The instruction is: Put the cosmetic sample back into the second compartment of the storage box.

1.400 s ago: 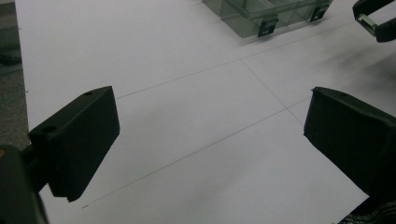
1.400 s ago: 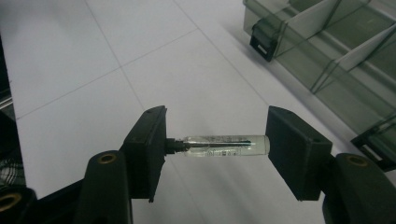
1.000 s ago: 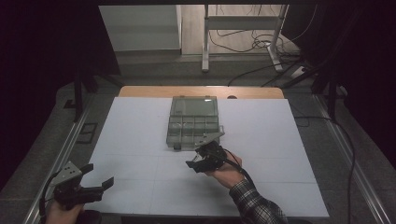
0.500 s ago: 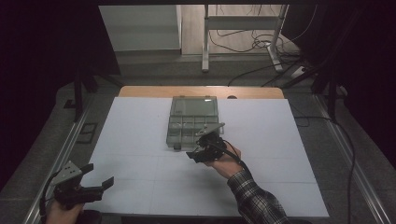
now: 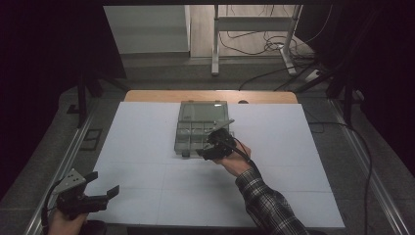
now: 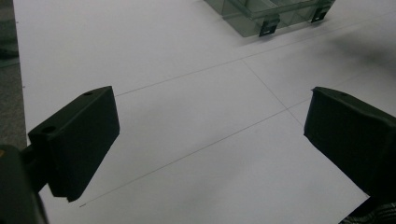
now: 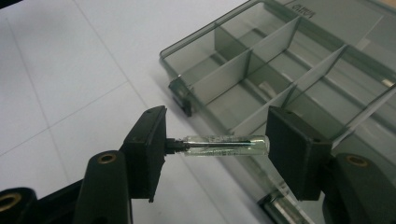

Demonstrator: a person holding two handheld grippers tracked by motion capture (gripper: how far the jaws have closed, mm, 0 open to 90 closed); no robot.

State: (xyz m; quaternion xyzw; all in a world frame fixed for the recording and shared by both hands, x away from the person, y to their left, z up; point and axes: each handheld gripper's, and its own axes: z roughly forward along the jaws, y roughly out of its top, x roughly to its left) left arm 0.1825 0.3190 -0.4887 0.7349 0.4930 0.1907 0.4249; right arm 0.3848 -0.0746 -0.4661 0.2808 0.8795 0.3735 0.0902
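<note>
- a lab or test room set up for recording, not a home.
- a white table top [image 5: 147, 147] marked with thin grid lines sits on a grey bench with metal rails [image 5: 58, 166] along its sides.
- black curtains [image 5: 49, 49] close off both sides.
- loose cables [image 5: 264, 44] lie on the bare floor behind, around the legs of a metal stand [image 5: 215, 44].
- dim light, with no household furniture.

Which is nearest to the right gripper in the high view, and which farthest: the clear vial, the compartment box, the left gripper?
1. Clear vial: clamped end to end between the right gripper's jaws.
2. Compartment box: directly beside and under the gripper, mid-table.
3. Left gripper: open, far off at the near left corner of the table.
</note>
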